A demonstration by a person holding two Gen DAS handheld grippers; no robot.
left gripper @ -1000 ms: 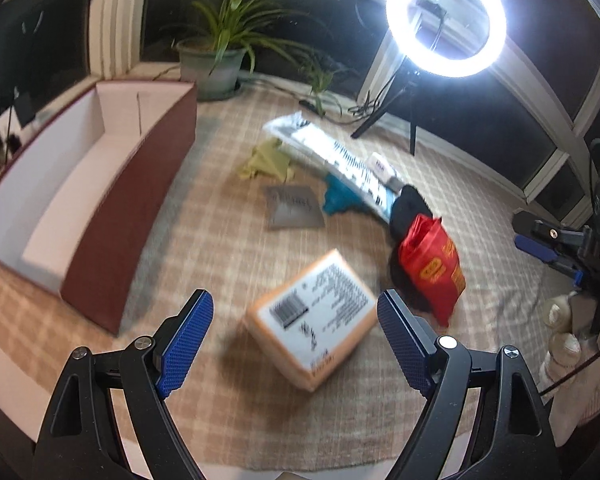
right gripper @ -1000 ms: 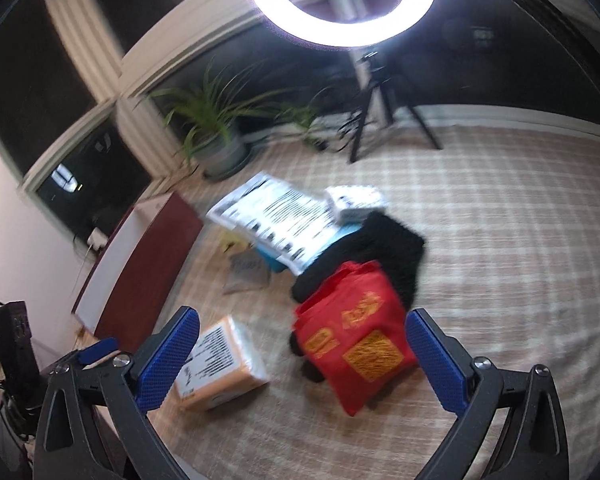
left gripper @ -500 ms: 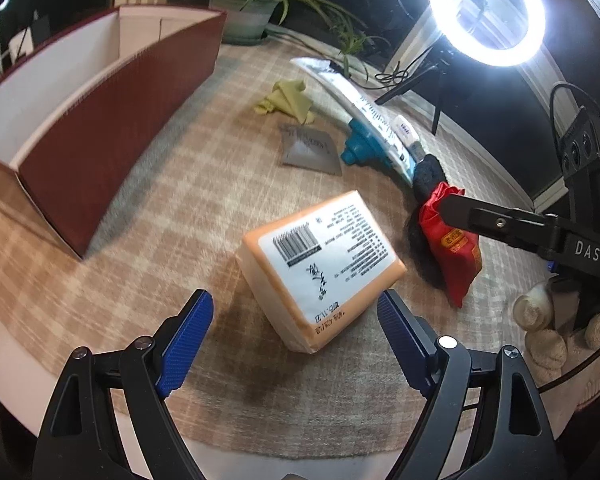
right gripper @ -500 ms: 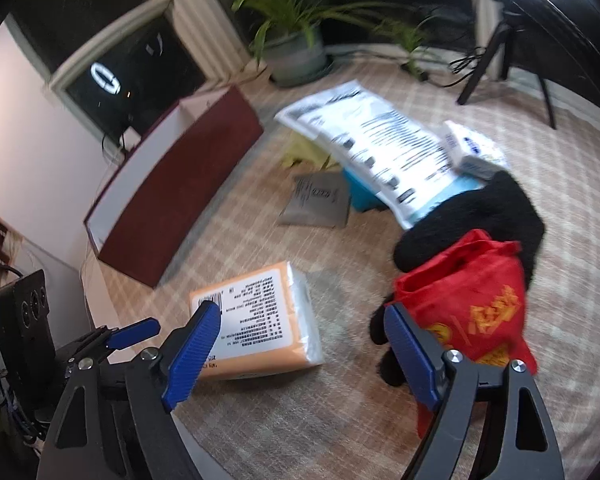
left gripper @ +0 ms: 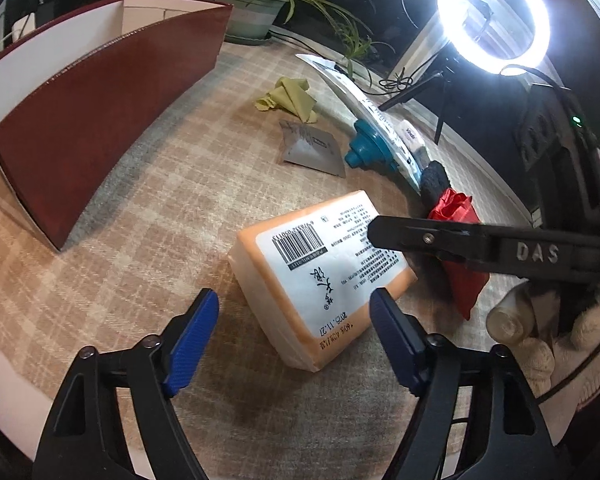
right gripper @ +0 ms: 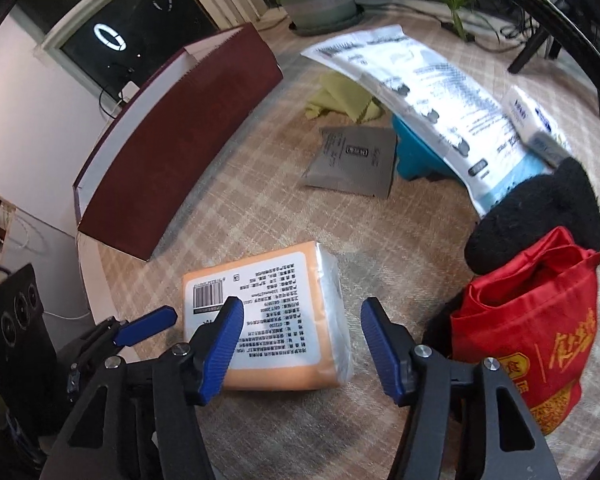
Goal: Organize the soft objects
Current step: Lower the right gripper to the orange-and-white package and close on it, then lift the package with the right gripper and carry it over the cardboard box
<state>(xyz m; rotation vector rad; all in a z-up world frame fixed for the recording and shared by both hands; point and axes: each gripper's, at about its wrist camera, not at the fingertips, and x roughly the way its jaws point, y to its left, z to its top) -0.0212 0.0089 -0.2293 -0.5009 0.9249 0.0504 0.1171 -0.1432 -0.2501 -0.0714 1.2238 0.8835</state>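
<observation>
An orange tissue pack [left gripper: 320,272] with a white barcode label lies on the checked mat; it also shows in the right wrist view [right gripper: 268,320]. My left gripper [left gripper: 294,340] is open, just short of the pack's near end. My right gripper [right gripper: 302,344] is open and hangs over the pack's right half, one finger above the label. A red bag [right gripper: 532,320] and a black fuzzy item [right gripper: 540,216] lie to the right. A dark red open box [left gripper: 100,120] stands at the left.
Farther back lie a yellow cloth [left gripper: 290,98], a grey pouch [left gripper: 312,148], a teal item [left gripper: 370,152] and a white printed bag [right gripper: 432,100]. A ring light [left gripper: 494,16] on a tripod and potted plants [left gripper: 256,4] stand behind. The table edge runs at the lower left.
Both grippers have moved down and closer to the orange pack. The right gripper swung left from the red bag and now reaches over the pack. Its jaws have narrowed somewhat.
</observation>
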